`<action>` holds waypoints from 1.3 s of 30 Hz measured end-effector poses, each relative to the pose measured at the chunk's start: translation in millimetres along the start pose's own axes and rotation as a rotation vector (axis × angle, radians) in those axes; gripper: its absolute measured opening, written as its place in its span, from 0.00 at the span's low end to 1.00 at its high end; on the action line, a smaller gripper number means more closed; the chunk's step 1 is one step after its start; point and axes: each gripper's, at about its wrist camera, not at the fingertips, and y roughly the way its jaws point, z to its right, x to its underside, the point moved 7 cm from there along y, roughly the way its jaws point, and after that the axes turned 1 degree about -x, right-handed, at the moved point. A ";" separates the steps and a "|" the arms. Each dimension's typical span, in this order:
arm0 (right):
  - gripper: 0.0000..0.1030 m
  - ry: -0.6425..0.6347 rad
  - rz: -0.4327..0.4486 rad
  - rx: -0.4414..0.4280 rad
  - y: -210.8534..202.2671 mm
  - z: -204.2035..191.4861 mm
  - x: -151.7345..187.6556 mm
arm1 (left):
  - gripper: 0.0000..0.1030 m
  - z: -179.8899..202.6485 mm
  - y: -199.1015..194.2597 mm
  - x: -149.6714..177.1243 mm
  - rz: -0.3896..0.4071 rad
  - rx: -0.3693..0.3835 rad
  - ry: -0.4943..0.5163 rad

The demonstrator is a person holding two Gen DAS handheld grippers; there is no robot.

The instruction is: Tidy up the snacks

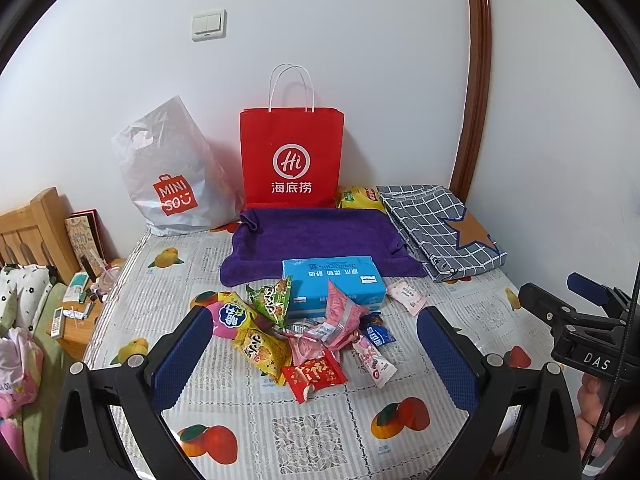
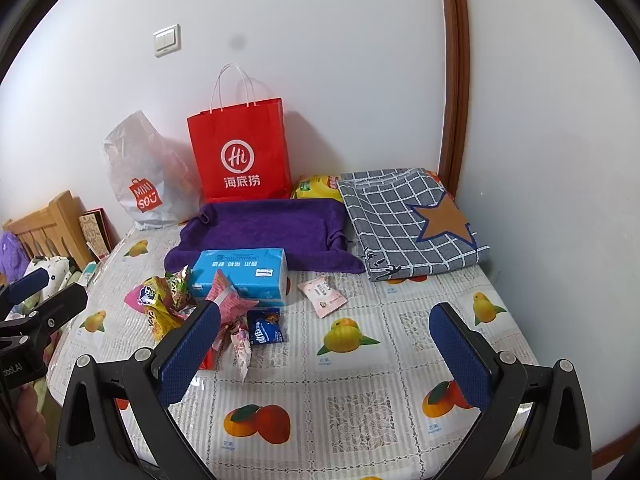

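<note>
A heap of small snack packets (image 1: 304, 336) lies on the fruit-print tablecloth (image 1: 320, 432), against a blue tissue pack (image 1: 334, 286). The heap includes a red packet (image 1: 314, 376), a yellow packet (image 1: 262, 350) and a dark blue cookie packet (image 2: 266, 330). One pale pink packet (image 2: 322, 295) lies apart to the right. My left gripper (image 1: 314, 354) is open, hovering in front of the heap with nothing between its fingers. My right gripper (image 2: 324, 354) is open over bare cloth, to the right of the heap. Behind lies a purple cloth tray (image 1: 320, 240).
A red paper bag (image 1: 291, 160) and a white plastic bag (image 1: 172, 176) stand against the wall. A folded grey checked cloth (image 1: 440, 228) with a star lies at the right, a yellow bag (image 2: 316, 188) behind the tray. A wooden headboard (image 1: 32, 232) and a cluttered nightstand (image 1: 80, 312) are at the left.
</note>
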 end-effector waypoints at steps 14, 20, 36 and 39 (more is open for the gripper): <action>1.00 -0.007 0.007 -0.005 -2.7 -3.6 1.3 | 0.99 -2.2 -0.1 0.0 0.004 0.003 -0.004; 1.00 -0.010 0.009 -0.007 -3.3 -4.4 1.4 | 0.99 -2.0 0.0 0.3 0.007 0.002 -0.003; 1.00 -0.008 0.016 -0.011 -6.3 -6.0 1.4 | 0.99 0.5 -2.1 1.8 0.018 0.001 0.004; 1.00 -0.011 0.016 -0.013 -5.7 -6.9 0.4 | 0.99 1.1 -2.1 1.8 0.016 0.001 0.002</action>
